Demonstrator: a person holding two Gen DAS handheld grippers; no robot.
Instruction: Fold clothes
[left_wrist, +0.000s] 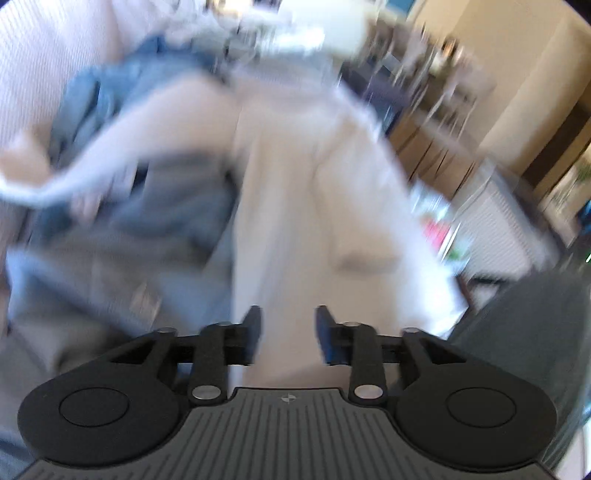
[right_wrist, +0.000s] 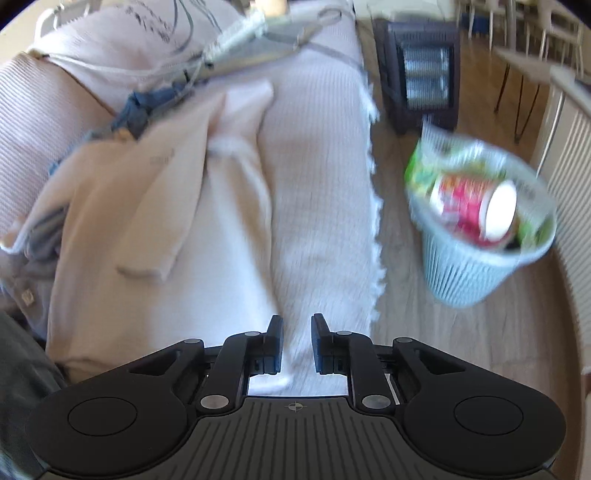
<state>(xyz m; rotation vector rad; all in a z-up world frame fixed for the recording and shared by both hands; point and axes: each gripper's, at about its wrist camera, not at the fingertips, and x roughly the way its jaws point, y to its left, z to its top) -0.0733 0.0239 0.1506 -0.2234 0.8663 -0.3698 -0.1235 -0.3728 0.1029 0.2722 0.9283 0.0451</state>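
A pale blue slatted wastebasket stands on the wooden floor just beside the sofa's fringed edge. Inside it lie a red-and-pink printed can, on its side with its white end up, and some green packaging against the basket's far wall; a clear liner rises above the rim.

The task's clothing is on the sofa, which is draped in a ribbed pinkish throw. A beige garment lies spread on the seat, one sleeve folded across it, and its right edge stops short of the throw's fringe, leaving a bare strip of seat there. Behind and left of it are bunched blue-grey clothes. A dark cabinet heater stands on the floor past the sofa end, with open floor between it and the basket.

The left gripper hangs above the beige cloth, blurred, its jaws apart with nothing between them. The right gripper sits over the bare strip of throw, its jaws parted by a narrow gap and empty.
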